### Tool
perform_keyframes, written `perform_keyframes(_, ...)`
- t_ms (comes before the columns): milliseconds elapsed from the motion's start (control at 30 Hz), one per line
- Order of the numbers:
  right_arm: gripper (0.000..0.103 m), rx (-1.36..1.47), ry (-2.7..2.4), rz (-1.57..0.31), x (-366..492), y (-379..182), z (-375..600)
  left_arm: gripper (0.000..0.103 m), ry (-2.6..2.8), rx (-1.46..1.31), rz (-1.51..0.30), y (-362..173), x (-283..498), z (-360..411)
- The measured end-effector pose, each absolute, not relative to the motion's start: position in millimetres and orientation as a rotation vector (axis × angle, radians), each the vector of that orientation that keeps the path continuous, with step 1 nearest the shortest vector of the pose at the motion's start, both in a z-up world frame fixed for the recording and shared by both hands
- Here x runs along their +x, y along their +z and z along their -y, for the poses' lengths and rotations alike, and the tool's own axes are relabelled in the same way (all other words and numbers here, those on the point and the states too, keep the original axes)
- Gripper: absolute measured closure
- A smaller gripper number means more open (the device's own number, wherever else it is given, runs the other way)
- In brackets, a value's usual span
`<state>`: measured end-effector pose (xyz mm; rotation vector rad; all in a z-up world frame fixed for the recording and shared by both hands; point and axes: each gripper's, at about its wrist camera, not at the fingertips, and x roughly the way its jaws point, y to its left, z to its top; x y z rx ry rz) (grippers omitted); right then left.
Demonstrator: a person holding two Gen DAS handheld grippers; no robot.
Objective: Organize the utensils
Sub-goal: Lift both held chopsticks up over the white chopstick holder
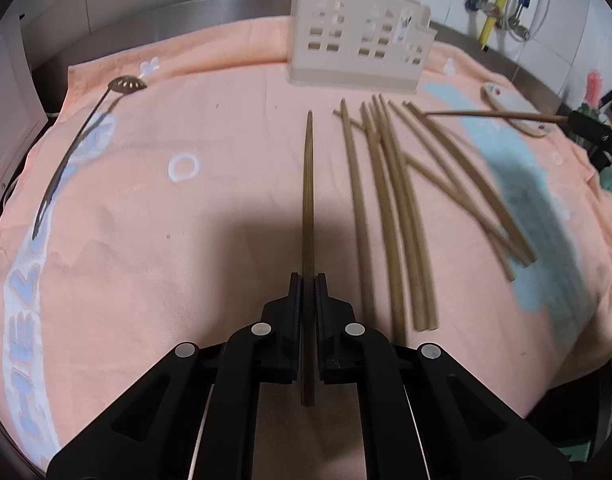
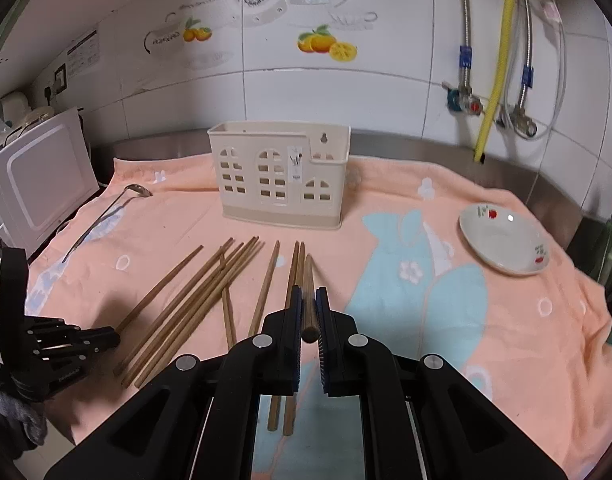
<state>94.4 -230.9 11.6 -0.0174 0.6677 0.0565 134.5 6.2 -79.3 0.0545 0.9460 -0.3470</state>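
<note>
My left gripper [image 1: 308, 280] is shut on one wooden chopstick [image 1: 308, 200] that points toward the cream utensil holder [image 1: 358, 36] at the back. Several loose chopsticks [image 1: 390, 216] lie on the peach towel to its right. My right gripper [image 2: 308, 293] is shut on another chopstick [image 2: 308, 292], held above the towel; it also shows at the right edge of the left wrist view [image 1: 486, 114]. More chopsticks [image 2: 210, 296] lie fanned to its left. The holder [image 2: 278, 176] stands upright behind them. The left gripper shows at the far left [image 2: 58, 344].
A slotted metal ladle [image 1: 86, 136] lies at the towel's left [image 2: 106, 216]. A white dish [image 2: 506, 240] sits at the right. A white appliance [image 2: 38, 184] stands at the left edge. Pipes and valves run down the tiled wall [image 2: 494, 92].
</note>
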Motion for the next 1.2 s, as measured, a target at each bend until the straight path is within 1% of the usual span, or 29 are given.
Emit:
perform_keyframes(233,0.096,-0.03,0.087,-0.648,107.5,39.1,235.5,0.098,-0.391,0.044,-0.833,-23.3,141.1,-11.3)
perform_keyframes(467,0.096,-0.048,0.135,-0.642,128.8,72.2,238.1,0.098,-0.4,0.056,-0.793,6.7,163.6,-6.3)
perform_keyframes(767,0.096,-0.069,0.144,-0.606,174.3,148.1,256.6,0.098,-0.419,0.111,-0.696,70.2,191.2,9.3)
perform_keyframes(933,0.096,-0.044,0.155,-0.577,202.5,189.2,264.7,0.098,-0.443,0.125,-0.602,120.3,199.5,18.2)
perform_keyframes(1067,0.096,-0.061,0.137,-0.599,230.3,194.9,258.4,0.098,-0.447,0.128,-0.52,155.1,205.1,26.2)
perform_keyframes(1200,0.096,-0.066,0.127,-0.651,259.0,179.2,252.8,0.098,-0.441,0.13,-0.489,174.9,224.2,37.7)
